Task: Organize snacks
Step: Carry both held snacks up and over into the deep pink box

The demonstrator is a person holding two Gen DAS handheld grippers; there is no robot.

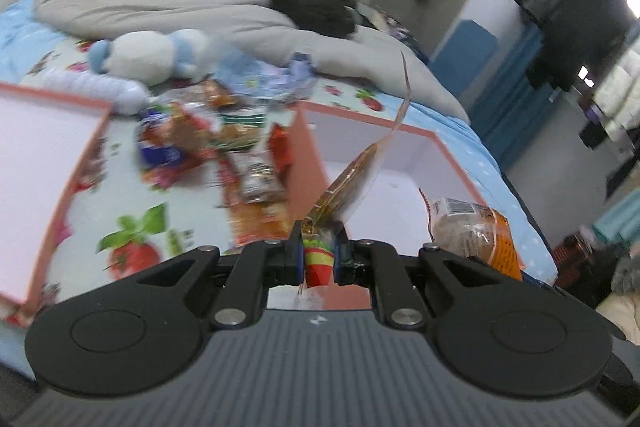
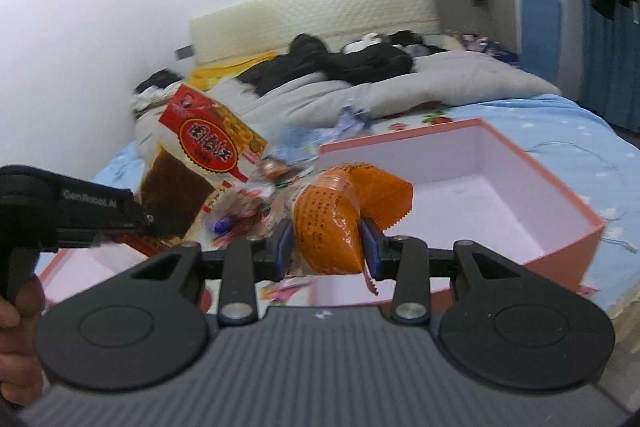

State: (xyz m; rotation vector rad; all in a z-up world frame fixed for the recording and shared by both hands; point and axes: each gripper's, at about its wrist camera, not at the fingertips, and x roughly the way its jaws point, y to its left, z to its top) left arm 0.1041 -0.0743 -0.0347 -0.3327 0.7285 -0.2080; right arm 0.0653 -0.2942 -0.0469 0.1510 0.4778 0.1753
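Left gripper (image 1: 319,259) is pinching a flat red packet (image 1: 352,183), right gripper (image 2: 325,247) is clamping an orange pack (image 2: 332,223); both are hanging just short of the pink box (image 2: 460,183) ahead, so release should wait until each is over it.

"GenRobot.AI" in white letters on black arm of left gripper (image 2: 150,218), near left in right wrist view. Red-and-yellow snack packet (image 2: 208,139) above it bears Chinese characters in round red seal, too blurred to read. Orange snack bag (image 2: 328,223) carries fine black print, illegible. Its white barcode label (image 1: 460,205) is unreadable too.
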